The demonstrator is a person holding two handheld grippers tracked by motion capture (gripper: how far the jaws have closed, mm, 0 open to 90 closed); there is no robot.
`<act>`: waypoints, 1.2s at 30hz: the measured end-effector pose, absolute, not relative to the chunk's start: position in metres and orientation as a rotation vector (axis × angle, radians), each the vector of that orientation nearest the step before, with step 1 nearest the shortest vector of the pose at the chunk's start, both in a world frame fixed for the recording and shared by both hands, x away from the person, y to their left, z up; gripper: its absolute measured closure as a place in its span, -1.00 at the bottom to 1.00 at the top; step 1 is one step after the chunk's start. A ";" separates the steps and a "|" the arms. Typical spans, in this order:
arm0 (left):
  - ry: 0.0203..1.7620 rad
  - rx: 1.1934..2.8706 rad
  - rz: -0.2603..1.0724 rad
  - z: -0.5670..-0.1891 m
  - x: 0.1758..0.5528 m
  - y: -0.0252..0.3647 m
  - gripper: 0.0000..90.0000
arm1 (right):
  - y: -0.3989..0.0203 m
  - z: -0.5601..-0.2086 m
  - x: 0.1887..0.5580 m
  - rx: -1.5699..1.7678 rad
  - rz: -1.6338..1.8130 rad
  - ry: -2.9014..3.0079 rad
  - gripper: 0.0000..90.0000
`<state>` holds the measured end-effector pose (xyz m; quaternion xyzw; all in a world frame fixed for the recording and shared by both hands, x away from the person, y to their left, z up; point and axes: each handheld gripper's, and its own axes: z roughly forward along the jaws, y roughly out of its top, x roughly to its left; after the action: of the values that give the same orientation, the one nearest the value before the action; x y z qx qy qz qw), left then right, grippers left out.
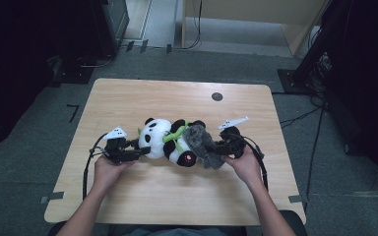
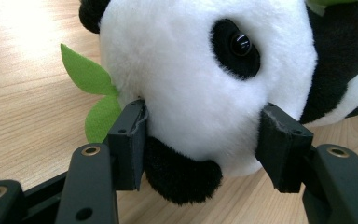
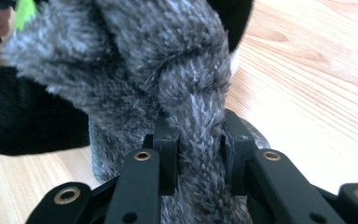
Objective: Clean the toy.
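One plush panda (image 1: 166,139), one grey furry cloth (image 1: 203,143), two grippers clamping them

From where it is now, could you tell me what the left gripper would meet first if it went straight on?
The left gripper already clamps the panda's head; it would only press deeper.

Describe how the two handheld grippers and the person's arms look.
Both the left gripper and right gripper are black, with brass-ringed holes along the jaws, a pale three-cornered plate on top and a black cable trailing back. The forearms are bare, with no sleeves in sight.
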<state>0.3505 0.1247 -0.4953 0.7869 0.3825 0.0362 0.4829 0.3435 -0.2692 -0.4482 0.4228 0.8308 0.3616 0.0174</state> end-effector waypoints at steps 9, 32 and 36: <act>0.935 1.915 0.087 -0.496 0.351 0.125 -0.09 | -0.276 -0.430 0.339 1.265 1.215 2.579 0.64; 0.937 1.910 0.088 -0.496 0.350 0.124 -0.09 | -0.233 -0.408 0.348 1.203 1.297 2.538 0.41; 0.937 1.912 0.089 -0.496 0.350 0.124 -0.09 | -0.233 -0.414 0.348 1.212 1.316 2.519 0.50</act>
<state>0.3501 0.1238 -0.4958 0.7850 0.3847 0.0365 0.4842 0.3483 -0.2330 -0.4137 0.3921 0.8150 0.4259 0.0258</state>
